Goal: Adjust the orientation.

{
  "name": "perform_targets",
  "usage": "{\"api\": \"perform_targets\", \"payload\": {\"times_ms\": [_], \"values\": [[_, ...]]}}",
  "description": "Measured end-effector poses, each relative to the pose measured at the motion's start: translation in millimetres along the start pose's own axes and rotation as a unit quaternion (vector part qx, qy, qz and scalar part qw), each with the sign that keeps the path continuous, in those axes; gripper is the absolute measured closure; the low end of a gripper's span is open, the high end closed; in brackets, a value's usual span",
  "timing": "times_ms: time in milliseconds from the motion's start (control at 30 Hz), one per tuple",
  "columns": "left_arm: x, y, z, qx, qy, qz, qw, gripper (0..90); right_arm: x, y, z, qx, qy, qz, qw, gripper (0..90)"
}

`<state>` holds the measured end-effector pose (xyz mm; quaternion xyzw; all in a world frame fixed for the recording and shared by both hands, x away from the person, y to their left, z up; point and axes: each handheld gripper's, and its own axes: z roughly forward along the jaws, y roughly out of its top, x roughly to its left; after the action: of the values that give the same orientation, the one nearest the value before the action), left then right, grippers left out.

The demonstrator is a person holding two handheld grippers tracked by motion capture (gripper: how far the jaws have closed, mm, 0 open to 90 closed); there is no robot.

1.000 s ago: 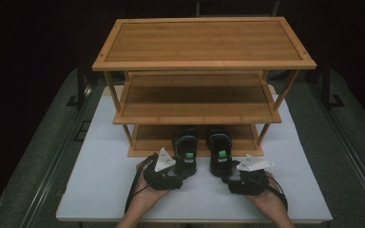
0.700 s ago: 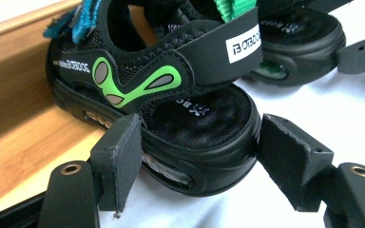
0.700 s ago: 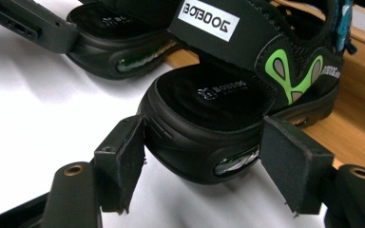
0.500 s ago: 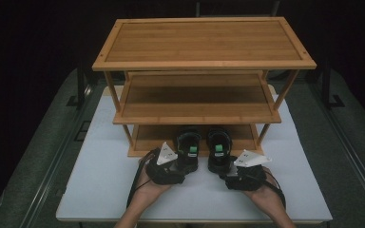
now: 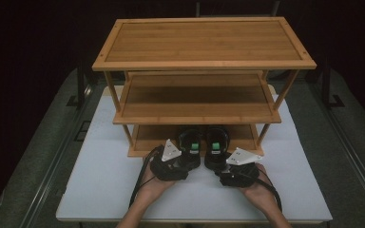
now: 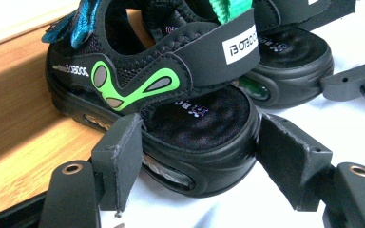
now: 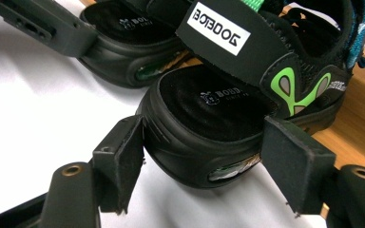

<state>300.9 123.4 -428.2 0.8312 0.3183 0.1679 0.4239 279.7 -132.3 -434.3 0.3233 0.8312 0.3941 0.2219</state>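
Note:
A pair of black sandals with green trim stands with toes on the bottom shelf of the wooden rack (image 5: 204, 64) and heels out over the white table. My left gripper (image 5: 180, 159) (image 6: 199, 156) grips the heel of the left sandal (image 5: 190, 141) (image 6: 171, 95), both pads touching its sole. In the same way my right gripper (image 5: 225, 166) (image 7: 202, 166) clamps the heel of the right sandal (image 5: 217, 141) (image 7: 228, 109). Each gripper view also shows the other sandal and a jaw of the other gripper farther off.
The rack has three bamboo shelves; its middle shelf (image 5: 197, 102) overhangs the sandals' toes. The white table top (image 5: 100, 175) stretches left and right of my hands. A raised front lip of the bottom shelf (image 6: 24, 156) lies under the sandals.
Both grippers have moved forward to the sandals' heels and now have them between their jaws. The sandals have barely shifted.

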Motion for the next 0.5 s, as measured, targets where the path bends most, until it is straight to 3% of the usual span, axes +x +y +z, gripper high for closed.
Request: {"api": "perform_targets", "payload": {"times_ms": [500], "values": [[8.0,2.5,11.8,-0.009,-0.001,-0.011,0.9999,31.7,-8.0,0.9,10.9,-0.012,0.006,0.013,0.9998,32.3]]}}
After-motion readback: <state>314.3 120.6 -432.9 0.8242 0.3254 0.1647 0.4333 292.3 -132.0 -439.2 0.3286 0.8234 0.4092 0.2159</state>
